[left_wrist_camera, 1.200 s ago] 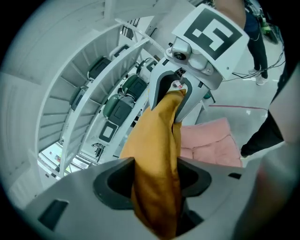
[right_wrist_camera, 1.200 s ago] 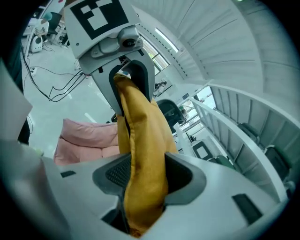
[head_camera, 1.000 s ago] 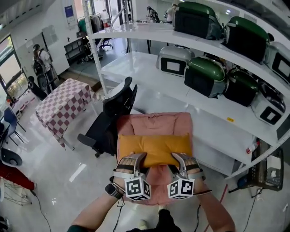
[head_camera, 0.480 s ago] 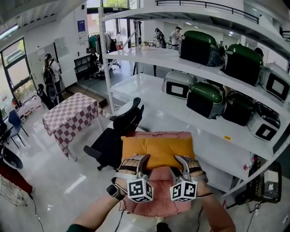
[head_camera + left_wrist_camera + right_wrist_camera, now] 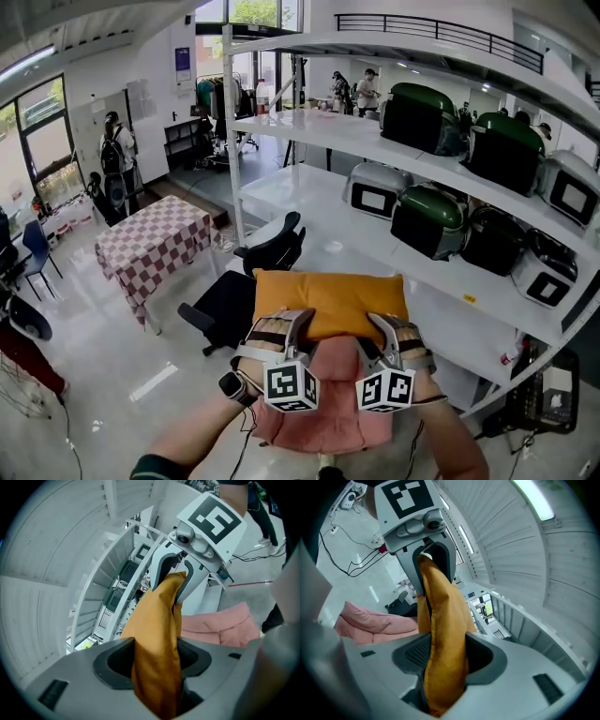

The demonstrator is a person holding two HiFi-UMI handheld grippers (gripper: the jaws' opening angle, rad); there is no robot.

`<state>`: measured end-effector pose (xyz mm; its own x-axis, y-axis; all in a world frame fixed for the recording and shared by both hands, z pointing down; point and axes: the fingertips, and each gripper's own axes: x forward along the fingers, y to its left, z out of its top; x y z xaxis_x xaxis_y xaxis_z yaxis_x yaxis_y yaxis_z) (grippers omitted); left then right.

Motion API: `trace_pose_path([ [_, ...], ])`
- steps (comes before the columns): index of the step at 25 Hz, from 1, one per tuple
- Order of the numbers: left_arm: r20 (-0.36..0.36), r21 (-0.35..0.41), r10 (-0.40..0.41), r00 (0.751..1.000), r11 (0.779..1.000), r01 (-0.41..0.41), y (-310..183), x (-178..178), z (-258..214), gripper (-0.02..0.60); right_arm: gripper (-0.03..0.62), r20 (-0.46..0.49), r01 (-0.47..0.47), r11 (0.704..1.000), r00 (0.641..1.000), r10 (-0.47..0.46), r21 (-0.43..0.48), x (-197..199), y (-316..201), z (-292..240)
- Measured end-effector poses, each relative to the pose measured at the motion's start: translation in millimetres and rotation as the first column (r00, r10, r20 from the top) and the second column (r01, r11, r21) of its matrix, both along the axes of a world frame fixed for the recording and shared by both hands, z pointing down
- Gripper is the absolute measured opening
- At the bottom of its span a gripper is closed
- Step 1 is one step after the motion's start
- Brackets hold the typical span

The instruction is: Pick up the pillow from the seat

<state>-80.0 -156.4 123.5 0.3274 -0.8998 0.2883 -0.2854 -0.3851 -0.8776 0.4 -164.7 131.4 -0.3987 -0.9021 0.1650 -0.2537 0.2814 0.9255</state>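
An orange pillow [image 5: 328, 302] hangs upright above the pink seat [image 5: 328, 417], held by its lower edge at both ends. My left gripper [image 5: 298, 324] is shut on the pillow's left part and my right gripper [image 5: 379, 326] on its right part. In the left gripper view the orange pillow [image 5: 157, 634] is squeezed between my own jaws [image 5: 157, 667], with the right gripper [image 5: 176, 581] clamped further along it and the pink seat [image 5: 220, 625] below. The right gripper view mirrors this: the pillow [image 5: 443, 634] fills my jaws [image 5: 443, 660], and the left gripper [image 5: 431, 564] grips beyond.
A black office chair [image 5: 253, 281] stands just left of the seat. A checked table [image 5: 155, 239] is further left. White shelving [image 5: 375, 202] with green and grey cases [image 5: 431, 220] runs along the right. People stand at the back of the room [image 5: 112, 141].
The pillow has risen off the pink seat with both grippers still clamped on it. The head view has tilted up, showing more of the room.
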Motion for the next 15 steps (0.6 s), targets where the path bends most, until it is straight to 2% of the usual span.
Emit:
trace_pose_path([
  [15,-0.029,0.009,-0.013,0.999,1.000,0.014,11.2,-2.6,-12.2,0.242,0.207,-0.013,0.024,0.999,1.000,-0.023,0.029,-2.4,9.7,-13.0],
])
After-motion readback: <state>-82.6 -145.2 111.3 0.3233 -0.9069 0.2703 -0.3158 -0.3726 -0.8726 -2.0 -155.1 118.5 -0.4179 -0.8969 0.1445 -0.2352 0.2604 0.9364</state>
